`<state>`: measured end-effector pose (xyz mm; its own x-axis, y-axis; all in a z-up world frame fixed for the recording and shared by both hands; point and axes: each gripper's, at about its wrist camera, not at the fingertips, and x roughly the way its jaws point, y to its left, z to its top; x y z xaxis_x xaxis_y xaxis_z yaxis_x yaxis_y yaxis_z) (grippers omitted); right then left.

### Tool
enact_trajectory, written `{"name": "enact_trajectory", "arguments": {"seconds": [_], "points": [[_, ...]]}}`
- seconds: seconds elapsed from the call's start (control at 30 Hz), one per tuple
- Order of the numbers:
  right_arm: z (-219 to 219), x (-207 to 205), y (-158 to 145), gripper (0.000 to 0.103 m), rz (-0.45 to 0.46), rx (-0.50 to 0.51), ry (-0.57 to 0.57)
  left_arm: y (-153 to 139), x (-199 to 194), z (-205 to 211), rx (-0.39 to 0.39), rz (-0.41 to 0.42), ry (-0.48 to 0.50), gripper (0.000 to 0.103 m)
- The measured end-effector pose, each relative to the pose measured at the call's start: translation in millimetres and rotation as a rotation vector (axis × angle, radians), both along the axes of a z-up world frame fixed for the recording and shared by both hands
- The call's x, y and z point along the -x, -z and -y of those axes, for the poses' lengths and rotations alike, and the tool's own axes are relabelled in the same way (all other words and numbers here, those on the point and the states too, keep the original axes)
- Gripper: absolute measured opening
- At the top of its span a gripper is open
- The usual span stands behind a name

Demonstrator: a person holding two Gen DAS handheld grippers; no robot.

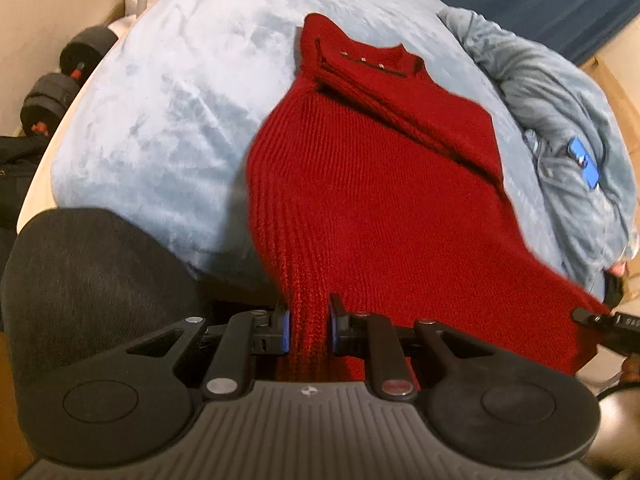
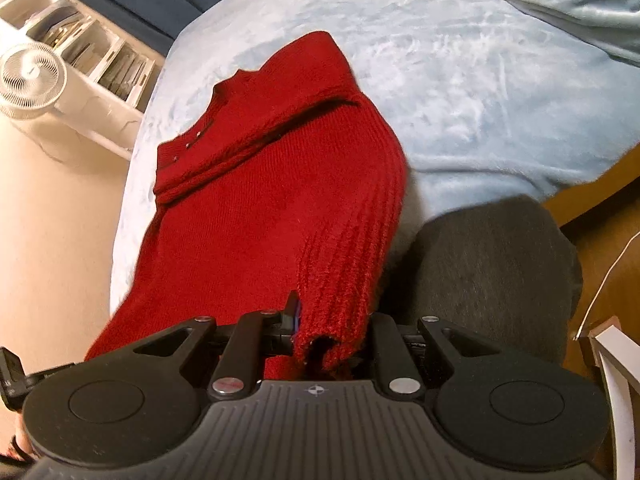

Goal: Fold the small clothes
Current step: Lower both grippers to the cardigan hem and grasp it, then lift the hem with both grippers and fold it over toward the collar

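A red knitted sweater (image 1: 360, 184) lay stretched along a pale blue plush bed cover (image 1: 160, 112), its collar end resting flat on the bed and its ribbed hem lifted toward the person's dark-clad knees (image 1: 92, 272). The left tool (image 1: 308, 330) was nearly closed, its blue pads pinching a bunched fold of the hem. The right tool (image 2: 332, 336) was likewise clamped tight on the hem's other corner, the knit draped over its fingers. A crumpled grey-blue blanket (image 1: 560, 120) sat beside the sweater.
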<state>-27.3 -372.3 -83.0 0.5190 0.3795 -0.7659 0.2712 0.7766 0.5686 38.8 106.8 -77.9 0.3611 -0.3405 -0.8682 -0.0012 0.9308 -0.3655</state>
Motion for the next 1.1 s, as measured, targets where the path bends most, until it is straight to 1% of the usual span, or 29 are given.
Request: {"name": "enact_trajectory", "arguments": {"seconds": [0.07, 0.17, 0.23, 0.3, 0.33, 0.37, 0.4, 0.43, 0.47, 0.5, 0.53, 0.57, 0.6, 0.67, 0.7, 0.77, 0.8, 0.9, 0.97, 1.0, 1.03, 1.07, 1.1], "points": [[5.7, -20.3, -9.4, 0.015, 0.004, -0.008, 0.004, -8.5, -18.2, -0.8, 0.016, -0.004, -0.013, 0.019], [17.6, -69.6, -27.3, 0.015, 0.035, 0.006, -0.009, -28.2, -66.1, 3.0, 0.032, 0.016, -0.01, 0.019], [21.8, -118.2, -39.4, 0.015, 0.056, 0.036, -0.022, -43.4, -110.5, 9.1, 0.028, 0.047, -0.004, 0.019], [21.7, -175.6, -46.6, 0.015, 0.074, 0.072, -0.031, -56.2, -167.4, 21.6, -0.001, 0.096, 0.009, 0.019], [22.4, -206.0, -45.3, 0.015, 0.07, 0.09, -0.01, -59.4, -198.8, 23.7, -0.01, 0.118, -0.002, 0.019], [24.6, -235.6, -40.7, 0.016, 0.054, 0.105, 0.027, -59.9, -229.6, 24.6, -0.001, 0.13, -0.021, 0.022], [27.3, -269.9, -33.2, 0.02, 0.033, 0.13, 0.069, -57.8, -265.6, 24.9, 0.019, 0.15, -0.037, 0.03], [29.0, -294.6, -26.7, 0.029, 0.028, 0.161, 0.097, -54.5, -295.9, 25.3, 0.02, 0.171, -0.061, 0.033], [31.4, -314.8, -19.7, 0.035, 0.039, 0.194, 0.119, -50.9, -323.7, 24.2, 0.01, 0.181, -0.11, 0.044], [33.7, -327.6, -14.3, 0.049, 0.083, 0.237, 0.153, -49.7, -346.5, 22.8, -0.035, 0.217, -0.177, 0.06], [35.9, -332.1, -10.3, 0.06, 0.136, 0.255, 0.174, -49.5, -357.9, 19.2, -0.073, 0.257, -0.213, 0.07], [41.2, -331.6, -3.5, 0.063, 0.178, 0.232, 0.19, -48.1, -365.6, 16.9, -0.106, 0.289, -0.25, 0.087], [46.5, -327.6, 3.8, 0.067, 0.193, 0.192, 0.207, -43.5, -368.4, 14.5, -0.128, 0.305, -0.278, 0.09], [58.2, -314.6, 25.0, 0.069, 0.189, 0.101, 0.229, -25.4, -364.7, 12.1, -0.121, 0.292, -0.245, 0.09], [64.5, -307.6, 36.5, 0.069, 0.186, 0.082, 0.244, -14.7, -360.5, 12.9, -0.122, 0.274, -0.225, 0.09], [67.6, -298.3, 53.7, 0.069, 0.18, 0.095, 0.273, 7.3, -349.2, 18.8, -0.134, 0.248, -0.181, 0.09], [68.1, -297.6, 63.3, 0.069, 0.162, 0.106, 0.288, 18.4, -345.6, 24.8, -0.134, 0.236, -0.155, 0.09], [66.3, -303.3, 87.1, 0.071, 0.086, 0.101, 0.322, 41.8, -346.4, 43.8, -0.143, 0.192, -0.117, 0.09], [62.1, -313.3, 101.0, 0.073, 0.048, 0.079, 0.301, 53.9, -352.3, 57.5, -0.183, 0.172, -0.092, 0.092], [58.5, -316.3, 106.8, 0.072, 0.033, 0.062, 0.287, 57.4, -358.5, 68.3, -0.219, 0.173, -0.07, 0.092], [55.5, -318.2, 110.7, 0.068, 0.028, 0.034, 0.279, 61.7, -363.6, 78.1, -0.261, 0.178, -0.048, 0.092], [53.5, -319.2, 112.3, 0.058, 0.04, 0.011, 0.278, 64.6, -367.2, 82.8, -0.298, 0.19, -0.032, 0.075], [50.1, -319.3, 108.0, 0.03, 0.064, 0.018, 0.279, 66.7, -370.1, 88.5, -0.32, 0.21, -0.009, 0.014]]}}
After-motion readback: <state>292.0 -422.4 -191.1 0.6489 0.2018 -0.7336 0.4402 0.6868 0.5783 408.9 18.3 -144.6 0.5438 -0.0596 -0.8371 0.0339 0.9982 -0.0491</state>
